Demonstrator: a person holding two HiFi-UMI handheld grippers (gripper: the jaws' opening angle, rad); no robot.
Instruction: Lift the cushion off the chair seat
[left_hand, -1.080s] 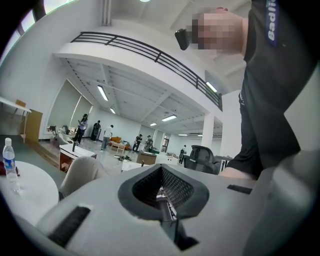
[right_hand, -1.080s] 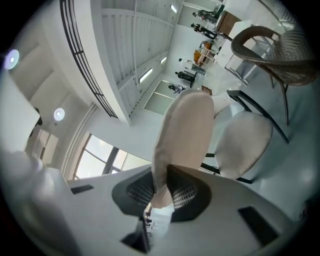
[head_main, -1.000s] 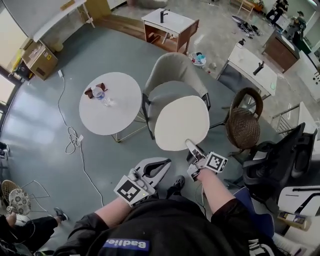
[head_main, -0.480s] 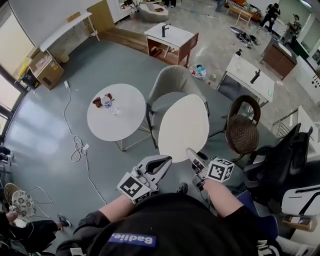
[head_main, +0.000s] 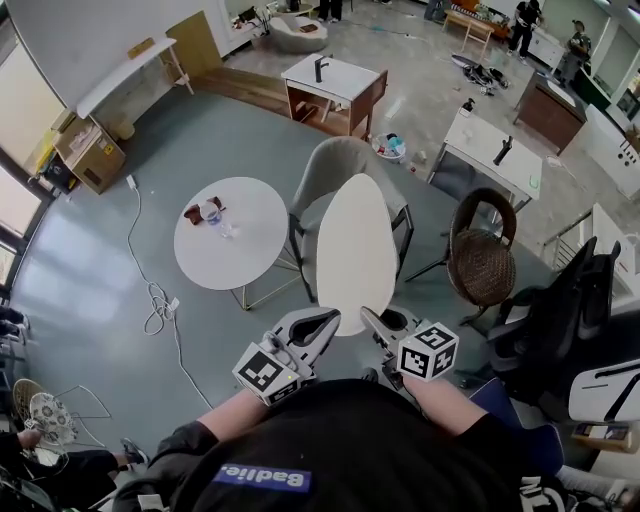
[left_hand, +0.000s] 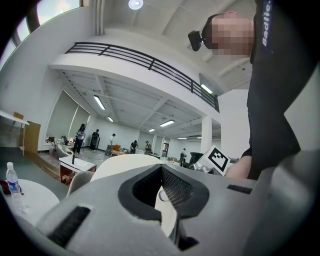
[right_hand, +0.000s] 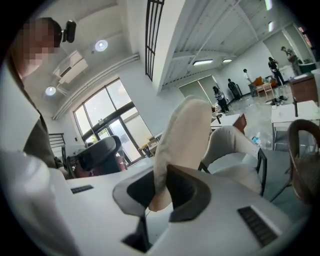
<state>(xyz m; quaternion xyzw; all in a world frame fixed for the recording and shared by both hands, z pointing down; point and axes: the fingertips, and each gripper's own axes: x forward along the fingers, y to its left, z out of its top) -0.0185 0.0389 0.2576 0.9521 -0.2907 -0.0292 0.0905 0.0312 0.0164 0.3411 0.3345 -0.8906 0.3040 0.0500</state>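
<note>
Pinching the cushion (head_main: 355, 250) by its near rim with the right gripper (head_main: 372, 322), jaws narrow and pressed on it. Holding it up over the chair (head_main: 340, 158), off the seat, tipped nearly on edge: a thin, smooth, cream oval pad. Hovering the left gripper (head_main: 325, 322) just beside its lower rim, jaws together, empty.

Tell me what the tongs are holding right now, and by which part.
The right tongs grip the cushion by its near edge, pinched between the jaws. The left tongs are shut and hold nothing.
</note>
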